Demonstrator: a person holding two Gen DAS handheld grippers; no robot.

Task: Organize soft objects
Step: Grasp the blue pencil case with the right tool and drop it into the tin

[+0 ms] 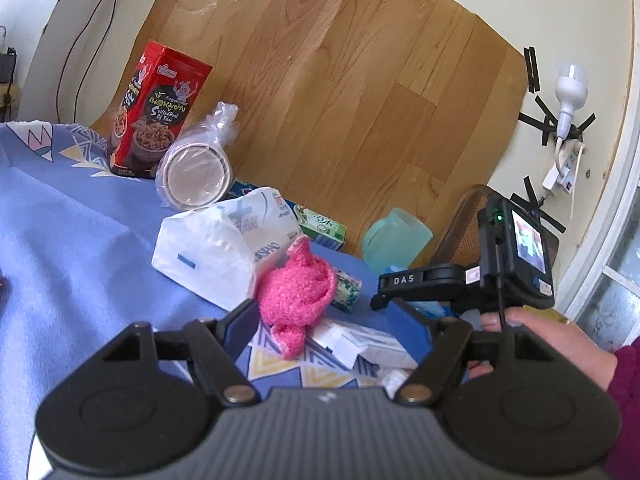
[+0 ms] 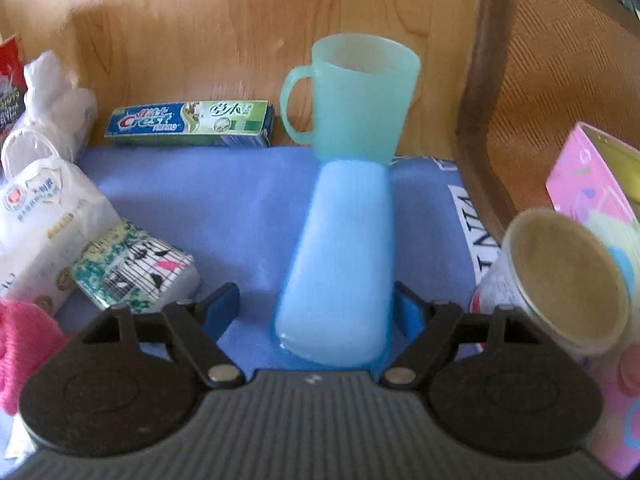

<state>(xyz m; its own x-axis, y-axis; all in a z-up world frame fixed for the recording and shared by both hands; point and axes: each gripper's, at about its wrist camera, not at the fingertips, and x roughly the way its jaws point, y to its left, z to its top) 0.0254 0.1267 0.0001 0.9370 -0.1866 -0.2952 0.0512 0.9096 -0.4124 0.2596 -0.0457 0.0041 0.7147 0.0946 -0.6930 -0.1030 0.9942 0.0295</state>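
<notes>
- Blue patterned cloth (image 1: 80, 240) over the work surface; wood-grain sheet (image 1: 340, 80) taped up behind, bulb (image 1: 570, 88) at 3 o'clock.
- Left gripper (image 1: 332, 320): jaws wide, gripping nothing; pink fuzzy sock (image 1: 296, 292) just beyond, nearer the 9 o'clock pad.
- Right gripper (image 2: 316, 308): jaws wide around a pale blue bottle (image 2: 340, 260), 3 o'clock pad touching; grip uncertain.
- Right view only: Crest toothpaste box (image 2: 188, 122), whole mint mug (image 2: 356, 104).
- Left view only: red snack tin (image 1: 156, 108).

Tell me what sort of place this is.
Probably a room in a home, on a table or bed: household goods lie on a blue patterned cloth, among them a toothpaste box, a plastic mug and tissue packs.
</notes>
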